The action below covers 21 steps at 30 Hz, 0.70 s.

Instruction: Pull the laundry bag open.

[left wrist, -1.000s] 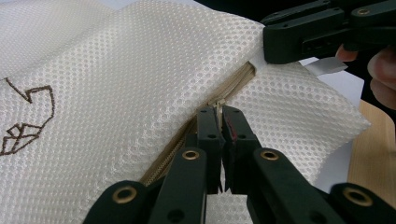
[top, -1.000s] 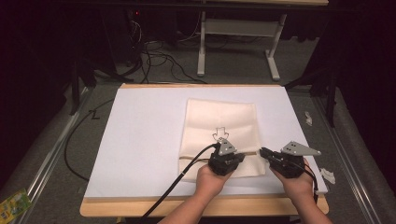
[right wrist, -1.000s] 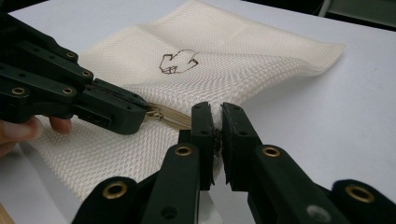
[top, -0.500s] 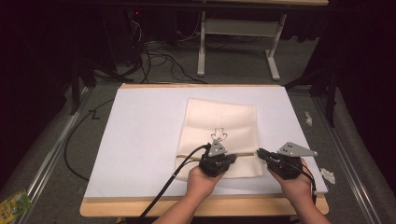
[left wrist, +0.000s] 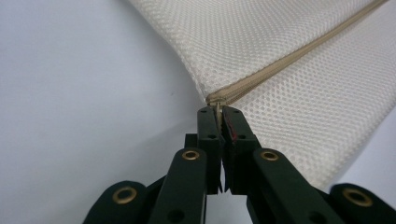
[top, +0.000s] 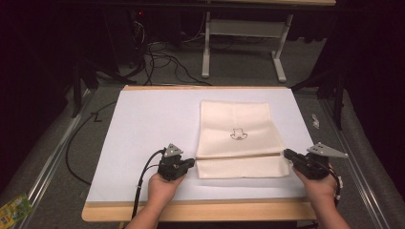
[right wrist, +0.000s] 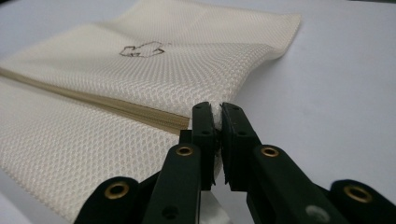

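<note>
Mesh bag (top: pixel 236 138) lies toward the table's (top: pixel 143 119) right edge; left gripper (top: pixel 190 162) is pinching the zipper pull (left wrist: pixel 217 108), right gripper (top: pixel 288 154) clamps the bag's other edge; looks like zipping's just finishing, so letting go seems next.

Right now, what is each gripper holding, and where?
Left gripper pinches the zipper pull at the mesh bag's left end; right gripper clamps the bag's edge at the zipper's other end.
</note>
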Each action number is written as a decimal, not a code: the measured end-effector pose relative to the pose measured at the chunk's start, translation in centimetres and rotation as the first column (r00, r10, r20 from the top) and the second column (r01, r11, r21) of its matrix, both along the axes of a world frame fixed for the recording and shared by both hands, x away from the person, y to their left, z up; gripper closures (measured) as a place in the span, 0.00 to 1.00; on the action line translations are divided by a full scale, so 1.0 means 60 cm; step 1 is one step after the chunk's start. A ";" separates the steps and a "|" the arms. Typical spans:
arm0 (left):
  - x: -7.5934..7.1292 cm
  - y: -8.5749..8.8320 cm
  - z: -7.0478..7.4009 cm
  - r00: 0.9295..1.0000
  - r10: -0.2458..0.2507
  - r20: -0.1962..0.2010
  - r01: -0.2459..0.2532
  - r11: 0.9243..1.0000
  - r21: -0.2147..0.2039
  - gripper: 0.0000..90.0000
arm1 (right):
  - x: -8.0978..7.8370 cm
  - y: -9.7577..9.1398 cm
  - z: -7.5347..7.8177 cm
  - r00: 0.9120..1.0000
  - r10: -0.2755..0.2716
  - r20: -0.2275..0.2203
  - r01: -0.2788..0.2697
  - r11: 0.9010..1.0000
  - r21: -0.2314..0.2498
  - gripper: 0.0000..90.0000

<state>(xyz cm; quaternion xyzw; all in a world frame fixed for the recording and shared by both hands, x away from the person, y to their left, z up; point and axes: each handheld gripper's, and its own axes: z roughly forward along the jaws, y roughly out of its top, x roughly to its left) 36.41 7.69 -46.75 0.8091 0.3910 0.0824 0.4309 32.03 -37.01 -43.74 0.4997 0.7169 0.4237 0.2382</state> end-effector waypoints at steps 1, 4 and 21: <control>-0.003 0.000 0.000 1.000 -0.001 0.005 0.001 1.000 0.012 0.97 | -0.001 0.011 -0.002 1.000 0.004 0.007 -0.003 0.999 -0.034 0.95; -0.003 0.018 -0.009 0.998 -0.022 -0.051 0.019 0.998 -0.060 0.66 | -0.007 0.023 -0.003 0.999 0.030 0.044 -0.027 0.998 -0.055 0.67; -0.028 0.172 0.026 0.950 0.226 0.213 -0.239 0.971 0.032 0.02 | -0.017 -0.013 -0.006 0.992 -0.060 0.115 0.067 0.996 -0.060 0.15</control>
